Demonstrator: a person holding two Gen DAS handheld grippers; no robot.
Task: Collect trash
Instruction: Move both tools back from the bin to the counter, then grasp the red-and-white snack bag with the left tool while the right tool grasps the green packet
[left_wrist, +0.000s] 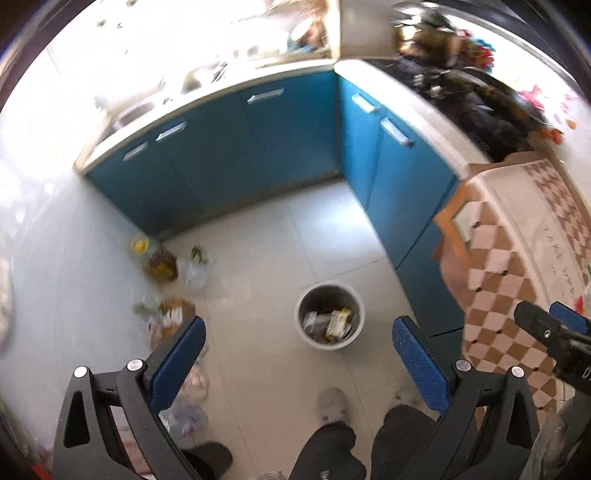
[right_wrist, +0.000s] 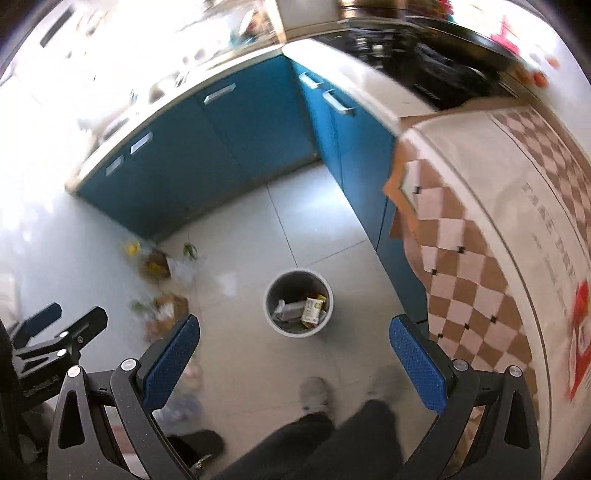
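Observation:
A round grey trash bin (left_wrist: 330, 316) (right_wrist: 298, 304) stands on the tiled floor with cartons and wrappers inside. Loose trash lies left of it: a yellow wrapper (left_wrist: 139, 244) (right_wrist: 132, 248), a brown-yellow packet (left_wrist: 161, 265) (right_wrist: 155, 264), a clear plastic bag (left_wrist: 194, 272) (right_wrist: 183, 270), and a brown packet (left_wrist: 173, 314) (right_wrist: 168, 308). More plastic bags (left_wrist: 186, 410) (right_wrist: 183, 400) lie near my feet. My left gripper (left_wrist: 299, 354) hangs open high above the floor, nothing between its blue pads. My right gripper (right_wrist: 295, 354) is open too and holds nothing. Each gripper shows at the edge of the other's view.
Blue cabinets (left_wrist: 236, 147) (right_wrist: 221, 147) with a pale counter wrap the corner behind the bin. A table with a brown-white checkered cloth (left_wrist: 517, 266) (right_wrist: 480, 240) stands on the right. A person's dark trouser legs and a grey shoe (left_wrist: 333, 404) (right_wrist: 314, 393) are below.

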